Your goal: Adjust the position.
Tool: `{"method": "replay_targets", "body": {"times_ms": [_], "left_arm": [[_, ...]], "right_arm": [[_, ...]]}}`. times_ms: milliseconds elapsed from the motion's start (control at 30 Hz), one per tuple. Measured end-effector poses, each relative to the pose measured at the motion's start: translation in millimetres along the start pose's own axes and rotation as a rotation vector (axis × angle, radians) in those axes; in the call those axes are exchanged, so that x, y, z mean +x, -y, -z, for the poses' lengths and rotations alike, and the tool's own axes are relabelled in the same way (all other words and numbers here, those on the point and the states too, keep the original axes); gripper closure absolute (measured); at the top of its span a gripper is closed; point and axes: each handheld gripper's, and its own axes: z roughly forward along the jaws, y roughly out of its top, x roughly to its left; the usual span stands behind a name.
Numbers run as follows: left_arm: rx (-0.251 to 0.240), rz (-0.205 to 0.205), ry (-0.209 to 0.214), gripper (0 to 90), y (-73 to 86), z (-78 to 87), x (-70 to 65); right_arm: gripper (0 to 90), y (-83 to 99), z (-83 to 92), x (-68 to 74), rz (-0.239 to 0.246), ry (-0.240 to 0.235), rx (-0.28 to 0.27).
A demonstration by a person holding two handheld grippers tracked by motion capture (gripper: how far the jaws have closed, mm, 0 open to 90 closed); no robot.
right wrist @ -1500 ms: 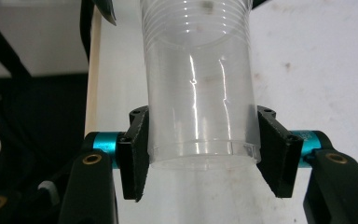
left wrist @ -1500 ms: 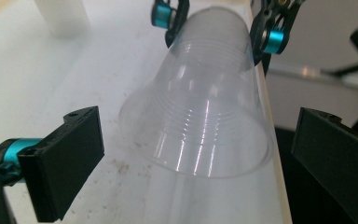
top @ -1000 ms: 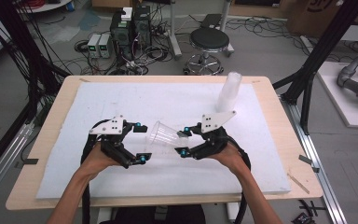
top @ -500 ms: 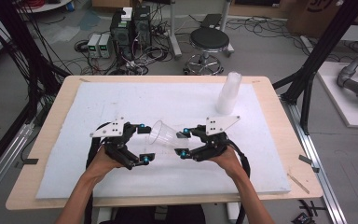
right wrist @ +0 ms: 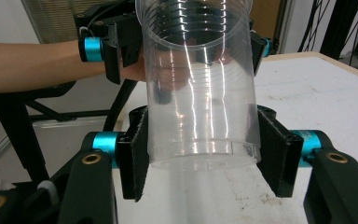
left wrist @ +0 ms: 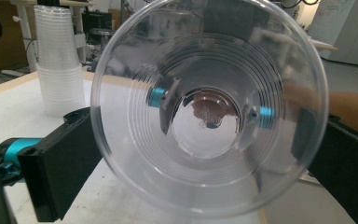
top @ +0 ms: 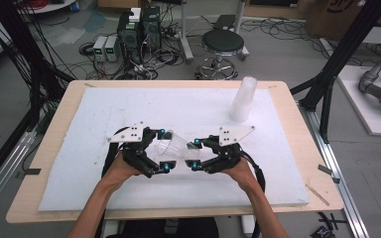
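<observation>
clear cup hides left claw

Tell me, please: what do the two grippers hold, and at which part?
The right gripper clamps the clear plastic cup at its base. The left gripper's jaws flank its rim; contact unclear.

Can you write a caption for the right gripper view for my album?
Right tool clamps the clear cup's base.

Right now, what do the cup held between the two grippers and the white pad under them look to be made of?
Cup: thin clear plastic, glossy; see-through wall, moulded rings, bright glints. White pad: matte, probably foam or board; faint smudges, no shine, resting on a pale wooden-looking table.
</observation>
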Motion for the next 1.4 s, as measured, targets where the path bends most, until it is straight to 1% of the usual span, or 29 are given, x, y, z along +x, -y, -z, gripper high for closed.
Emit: {"method": "replay_targets", "body": {"times_ms": [67, 133, 200, 267, 400, 667, 867, 1167, 1200, 1233, 1267, 1300, 1367, 1400], "left_arm": [[-0.004, -0.003, 0.009, 3.9, -0.5, -1.0, 0.6], [-0.016, -0.011, 0.023, 9.5, -0.8, -1.0, 1.1], [-0.015, -0.001, 0.025, 10.1, -1.2, -2.1, 0.7], [-0.006, 0.001, 0.031, 10.1, -1.4, -3.4, 0.7], [-0.008, 0.0, 0.035, 11.3, -1.6, -3.7, 0.8], [-0.006, 0.001, 0.054, 19.5, -1.3, -3.4, 1.6], [-0.018, 0.008, 0.064, 28.6, -1.7, -1.3, 2.5], [-0.01, 0.003, 0.065, 31.6, -1.5, -1.7, 2.1], [-0.006, 0.002, 0.061, 31.5, -1.4, -1.8, 2.0], [0.0, 0.001, 0.059, 31.5, -1.4, -1.5, 2.2], [0.001, 0.002, 0.059, 31.5, -1.3, -1.4, 2.5], [0.002, 0.002, 0.058, 31.5, -1.3, -1.2, 2.6], [0.005, 0.002, 0.055, 31.5, -1.4, -0.5, 2.7], [0.008, 0.0, 0.054, 31.5, -1.4, -0.4, 2.8]], "right_arm": [[42.7, 0.7, 0.4, 0.1, -0.007, -0.002, -0.005], [42.7, 1.4, 0.2, -0.4, -0.001, -0.01, -0.014], [42.7, 1.9, -0.3, -0.4, 0.0, -0.011, -0.018], [42.7, 2.3, -1.2, -0.1, -0.002, -0.016, -0.021], [42.7, 2.8, -3.5, -0.4, 0.003, -0.022, -0.026], [42.7, 3.9, -5.4, -1.0, 0.003, -0.032, -0.019], [42.8, 4.3, -6.0, -1.5, 0.007, -0.041, -0.012], [41.8, 4.1, -5.8, -1.1, 0.014, -0.041, -0.001], [39.3, 4.1, -6.1, -0.8, 0.015, -0.037, 0.004], [29.4, 4.2, -6.9, -0.8, 0.008, -0.037, 0.009], [19.2, 4.1, -8.6, -0.2, -0.012, -0.021, 0.019], [16.9, 4.1, -10.0, 0.0, -0.018, 0.003, 0.04], [13.0, 4.8, -11.8, 2.2, -0.015, 0.013, 0.071], [13.0, 4.7, -12.2, 3.2, -0.016, 0.029, 0.083]]}}
